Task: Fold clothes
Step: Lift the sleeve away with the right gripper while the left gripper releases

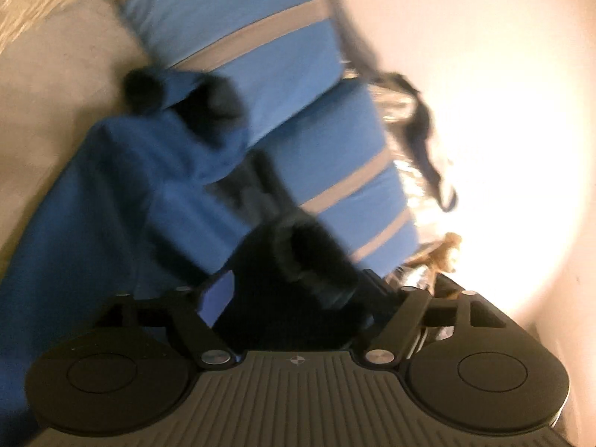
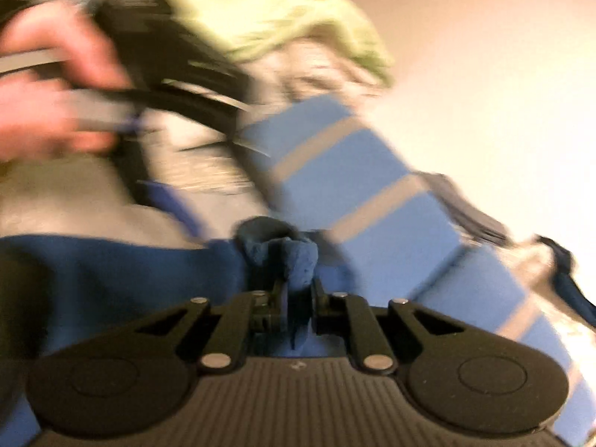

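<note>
The dark blue cloth [image 2: 111,268] is pinched tight by the right gripper [image 2: 298,260]. The left gripper [image 1: 294,193] is held wide, near a striped blue cloth [image 1: 231,26].

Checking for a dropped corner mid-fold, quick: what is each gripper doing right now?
Left gripper: open, pads not pressing on anything; blurred.
Right gripper: shut on a bunched fold of the dark blue garment.
</note>
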`<state>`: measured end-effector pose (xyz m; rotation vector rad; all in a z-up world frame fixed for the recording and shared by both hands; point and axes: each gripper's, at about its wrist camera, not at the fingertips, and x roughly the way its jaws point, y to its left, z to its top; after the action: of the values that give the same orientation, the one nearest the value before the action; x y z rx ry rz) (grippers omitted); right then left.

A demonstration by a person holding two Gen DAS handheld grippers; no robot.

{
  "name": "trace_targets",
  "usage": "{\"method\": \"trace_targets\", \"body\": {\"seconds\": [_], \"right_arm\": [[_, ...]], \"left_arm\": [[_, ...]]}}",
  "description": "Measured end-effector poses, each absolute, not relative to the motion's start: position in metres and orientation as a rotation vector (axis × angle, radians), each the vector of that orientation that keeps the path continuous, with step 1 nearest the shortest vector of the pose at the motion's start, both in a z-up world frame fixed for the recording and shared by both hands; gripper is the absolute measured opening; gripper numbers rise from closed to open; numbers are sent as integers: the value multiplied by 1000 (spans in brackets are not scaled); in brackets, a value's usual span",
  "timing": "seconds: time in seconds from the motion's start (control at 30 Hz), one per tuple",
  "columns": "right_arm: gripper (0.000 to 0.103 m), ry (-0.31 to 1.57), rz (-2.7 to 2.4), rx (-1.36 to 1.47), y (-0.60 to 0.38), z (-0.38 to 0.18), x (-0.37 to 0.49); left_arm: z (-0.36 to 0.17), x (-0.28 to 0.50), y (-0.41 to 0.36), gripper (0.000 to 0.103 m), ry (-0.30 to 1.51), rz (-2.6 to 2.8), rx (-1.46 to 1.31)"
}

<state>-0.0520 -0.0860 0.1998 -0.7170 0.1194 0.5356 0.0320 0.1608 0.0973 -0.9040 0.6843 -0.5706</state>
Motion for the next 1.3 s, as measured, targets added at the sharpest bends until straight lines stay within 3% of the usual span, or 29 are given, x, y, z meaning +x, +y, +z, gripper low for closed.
{"method": "trace_targets", "body": {"seconds": [0.3,0.43,0.63,0.73,0.87,1.3], "right_arm": [[11,151,47,-321,-327,314,22],[11,191,-263,-309,-431,286,5],[11,400,-563,-7,-550,187,-34],[11,468,-622,156,-580,147,-51],[11,477,-633,290,-601,139,-61],[11,528,-452,332,-599,272,-28]], "left_arm": [[134,9,178,77,644,-556,-752],[139,3,193,78,613,-536,-747],[128,3,202,78,647,-493,-753],[127,5,201,78,665,-482,-728],[145,9,200,78,665,-468,-676],[282,-1,217,78,550,-416,-407]]}}
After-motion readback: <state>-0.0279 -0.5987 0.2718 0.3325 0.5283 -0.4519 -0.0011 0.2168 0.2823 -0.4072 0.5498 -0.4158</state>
